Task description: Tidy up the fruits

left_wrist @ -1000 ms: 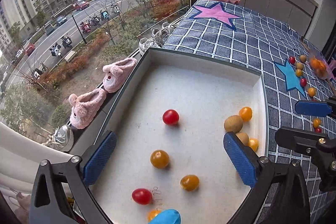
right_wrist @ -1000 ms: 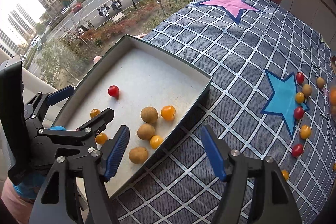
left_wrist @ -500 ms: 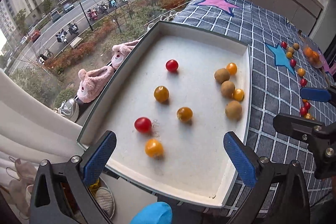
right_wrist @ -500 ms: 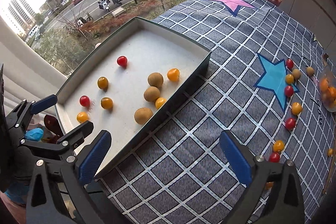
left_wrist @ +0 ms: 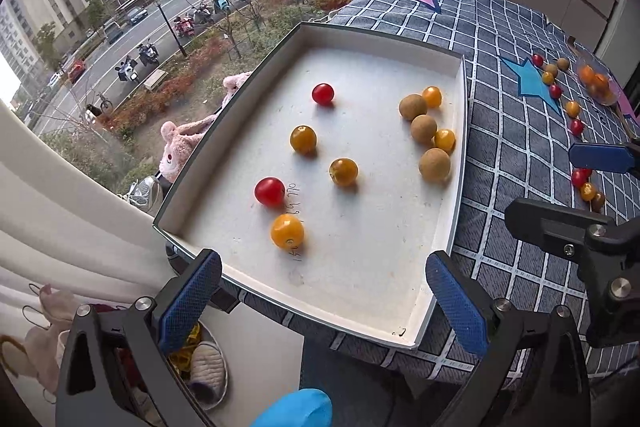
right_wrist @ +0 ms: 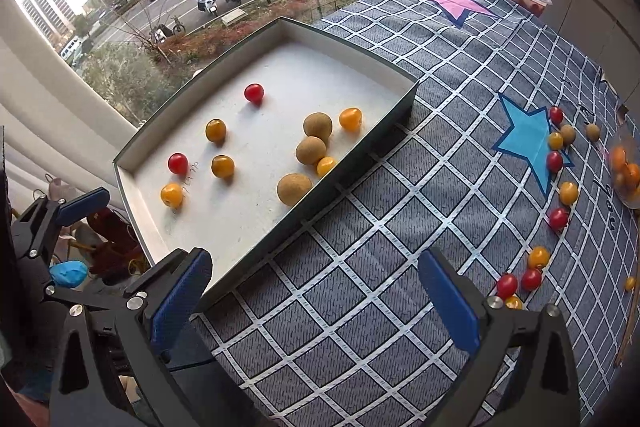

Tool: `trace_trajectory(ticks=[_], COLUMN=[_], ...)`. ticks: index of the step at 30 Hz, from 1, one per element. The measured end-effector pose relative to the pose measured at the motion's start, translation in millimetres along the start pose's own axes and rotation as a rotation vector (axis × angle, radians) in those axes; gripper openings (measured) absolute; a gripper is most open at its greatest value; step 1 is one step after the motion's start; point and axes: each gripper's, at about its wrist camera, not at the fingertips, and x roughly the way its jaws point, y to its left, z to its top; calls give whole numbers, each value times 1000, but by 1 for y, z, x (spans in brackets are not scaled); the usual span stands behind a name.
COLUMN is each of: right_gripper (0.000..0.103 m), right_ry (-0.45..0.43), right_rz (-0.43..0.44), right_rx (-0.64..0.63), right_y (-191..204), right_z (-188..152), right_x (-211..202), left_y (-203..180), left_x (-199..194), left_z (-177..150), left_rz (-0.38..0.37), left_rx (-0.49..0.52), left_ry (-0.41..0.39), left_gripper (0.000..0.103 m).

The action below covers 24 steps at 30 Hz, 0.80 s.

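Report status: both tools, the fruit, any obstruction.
Left tool open, empty. Right tool open, empty. Ten fruits in tray; more loose on cloth near blue star. Nothing blocking.

Both tongs were built alike. The left tongs [left_wrist: 324,301] had matte black angular arms shaped like open triangular frames, each ending in a slim rectangular blue pad [left_wrist: 188,297] with a fine cross-hatched texture. Round silver screw heads sat at the joints just behind the pads. The right tongs [right_wrist: 314,301] carried the same black frames, the same textured blue pads [right_wrist: 450,307] and matching silver screws. A bright blue glove tip [left_wrist: 296,409] showed at the lower edge beneath the left tongs.
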Motion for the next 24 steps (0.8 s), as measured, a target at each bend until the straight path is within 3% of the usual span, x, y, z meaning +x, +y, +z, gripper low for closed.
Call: trace_trajectory(ticks=[24], right_gripper=[103], right_ry=[6], right_rz=[2], right_rx=[1], right_y=[1], right_z=[-2], right_x=[0], left_y=[-14], left_x=[-3], left_z=[-2], left_rz=[6], left_rx=[40], left_ry=[-1], left_gripper=[103])
